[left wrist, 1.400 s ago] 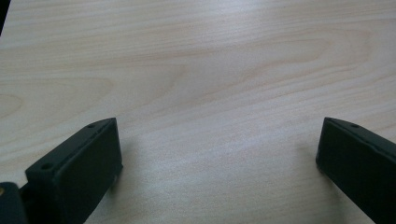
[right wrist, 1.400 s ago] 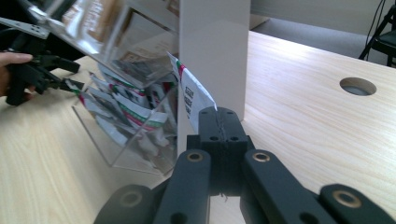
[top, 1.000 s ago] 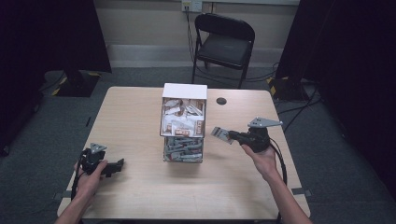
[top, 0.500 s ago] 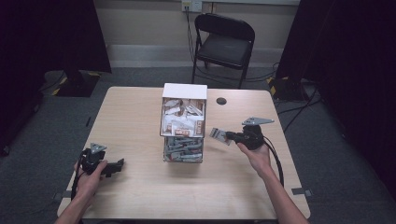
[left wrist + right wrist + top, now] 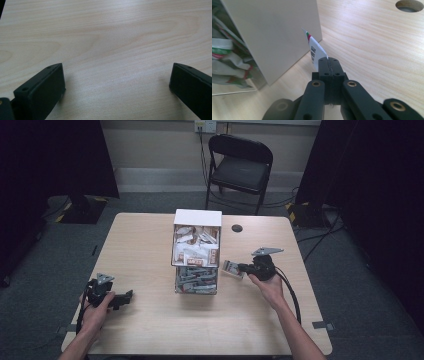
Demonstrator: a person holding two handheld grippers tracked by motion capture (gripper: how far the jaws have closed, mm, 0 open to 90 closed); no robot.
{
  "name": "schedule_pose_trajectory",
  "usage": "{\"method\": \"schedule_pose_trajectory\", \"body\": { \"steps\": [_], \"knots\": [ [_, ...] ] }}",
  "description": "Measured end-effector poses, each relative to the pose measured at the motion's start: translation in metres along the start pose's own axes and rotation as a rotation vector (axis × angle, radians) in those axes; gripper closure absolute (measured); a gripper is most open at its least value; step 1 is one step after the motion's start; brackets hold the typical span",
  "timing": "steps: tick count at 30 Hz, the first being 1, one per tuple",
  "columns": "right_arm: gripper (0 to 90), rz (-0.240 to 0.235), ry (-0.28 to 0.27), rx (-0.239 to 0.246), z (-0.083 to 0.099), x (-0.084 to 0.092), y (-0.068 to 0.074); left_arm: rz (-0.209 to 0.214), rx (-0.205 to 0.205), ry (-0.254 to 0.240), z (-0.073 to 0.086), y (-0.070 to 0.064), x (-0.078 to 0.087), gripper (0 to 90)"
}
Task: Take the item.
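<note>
Slip risk first: packet (image 5: 317, 51) pinched by one short edge only in the right gripper (image 5: 329, 65), jaws pressed together on it, most of the packet sticking out free past the tips. Likely to twist or drop with a quick swing or any brush against something. Seen from above, held just off the table (image 5: 150, 245), at 3 o'clock of the box (image 5: 197, 217) and near its lower half, packet (image 5: 230, 268) leading and right gripper (image 5: 242, 268) behind it.

Second risk: snagging on the box. In the right gripper view, free corner close beside the pale side wall (image 5: 274, 32). Bound to bend the packet or nudge the box, if pushed straight in without first coming round to the open face. Box probably light enough to slide or tip under a sideways shove, and nothing bracing it: left gripper (image 5: 125, 296) well apart at 8 o'clock, jaws wide apart, nothing between them, low over bare wood (image 5: 117, 85).

Third: overfilling. Both levels already crowded, so a forced entry could spill contents out the front.

Box at table centre, white top, two levels:
- upper: white sachets (image 5: 196, 245) with orange-brown print, heaped loosely;
- lower: grey packs (image 5: 196, 279), jumbled, behind a clear front.

Hole (image 5: 237, 228) in the table at 1 o'clock of the box, out of the way.
</note>
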State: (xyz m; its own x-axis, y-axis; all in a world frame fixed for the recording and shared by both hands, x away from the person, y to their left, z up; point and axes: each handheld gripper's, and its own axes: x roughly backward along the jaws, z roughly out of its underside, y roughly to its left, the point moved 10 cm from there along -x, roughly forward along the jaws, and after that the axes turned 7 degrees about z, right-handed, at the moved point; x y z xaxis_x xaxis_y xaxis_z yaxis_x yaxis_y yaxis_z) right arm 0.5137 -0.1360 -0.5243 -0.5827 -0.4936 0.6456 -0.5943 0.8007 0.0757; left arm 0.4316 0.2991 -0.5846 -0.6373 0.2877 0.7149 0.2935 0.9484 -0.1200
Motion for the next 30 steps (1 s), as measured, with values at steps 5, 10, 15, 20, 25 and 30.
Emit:
{"method": "schedule_pose_trajectory", "body": {
  "steps": [5, 10, 15, 20, 25, 30],
  "knots": [
    [90.0, 0.008, -0.005, -0.005, -0.001, -0.005, -0.003, 0.0, 0.0, 0.0, 0.0, 0.0, 0.0, 0.0],
    [90.0, 0.029, -0.01, -0.027, 0.0, -0.01, -0.011, 0.0, 0.0, 0.0, 0.0, 0.0, 0.0, 0.0],
    [90.0, 0.044, -0.013, -0.032, 0.0, -0.011, -0.015, 0.0, 0.0, 0.0, 0.0, 0.0, 0.0, 0.0],
    [89.8, 0.063, -0.021, -0.036, -0.001, -0.016, -0.019, 0.0, 0.0, 0.0, 0.0, 0.0, 0.0, 0.0],
    [89.1, 0.077, -0.009, -0.044, 0.002, -0.02, -0.023, 0.0, 0.0, 0.0, 0.0, 0.0, 0.0, 0.0],
    [88.9, 0.077, 0.007, -0.046, 0.006, -0.027, -0.022, 0.0, 0.0, 0.0, 0.0, 0.0, 0.0, 0.0]
  ]
}}
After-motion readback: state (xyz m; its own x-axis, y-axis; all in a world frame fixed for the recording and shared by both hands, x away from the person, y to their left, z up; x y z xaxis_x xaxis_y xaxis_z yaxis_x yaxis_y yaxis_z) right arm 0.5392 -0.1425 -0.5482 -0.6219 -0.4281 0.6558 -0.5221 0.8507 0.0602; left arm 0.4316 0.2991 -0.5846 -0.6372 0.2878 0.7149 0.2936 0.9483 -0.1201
